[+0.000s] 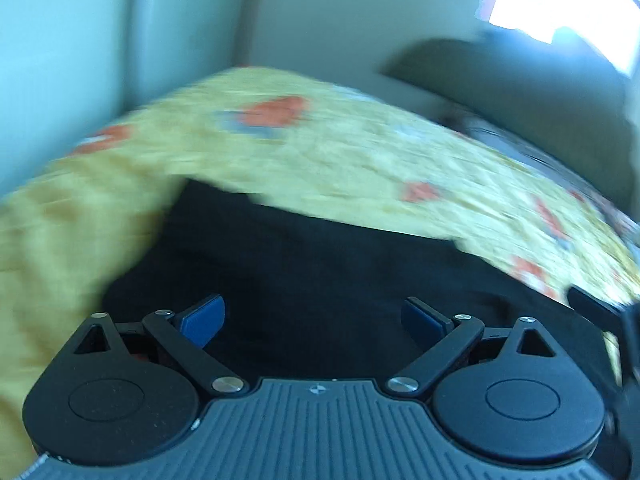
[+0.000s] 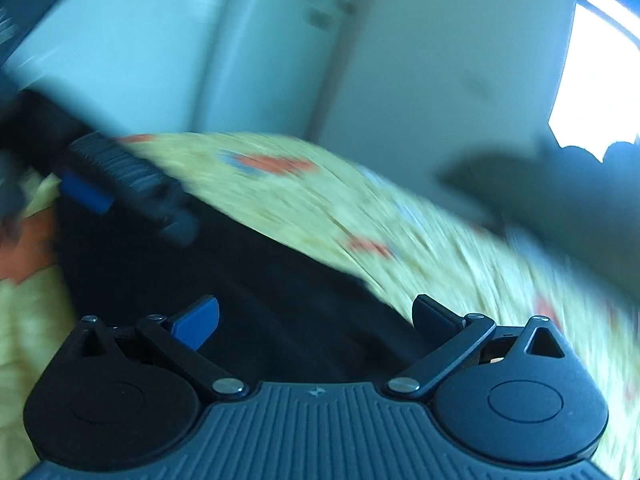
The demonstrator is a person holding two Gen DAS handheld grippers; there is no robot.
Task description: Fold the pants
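Pants [image 1: 312, 280], one black pair, beneath two hand-held grippers, left [image 1: 314, 318] and right [image 2: 316, 318], jaws apart.

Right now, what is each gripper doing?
Left gripper: open, empty, above the black pants.
Right gripper: open, empty, also above the pants.

Pale walls [image 1: 320, 12], perhaps a window [image 2: 592, 76]

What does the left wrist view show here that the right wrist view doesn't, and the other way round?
Only the left wrist view shows the open left gripper from behind, with nothing between its blue pads. Only the right wrist view shows the open right gripper up close, also empty, and the left gripper from the side at upper left. Both share the black pants lying on the yellow floral bedspread, all motion-blurred.
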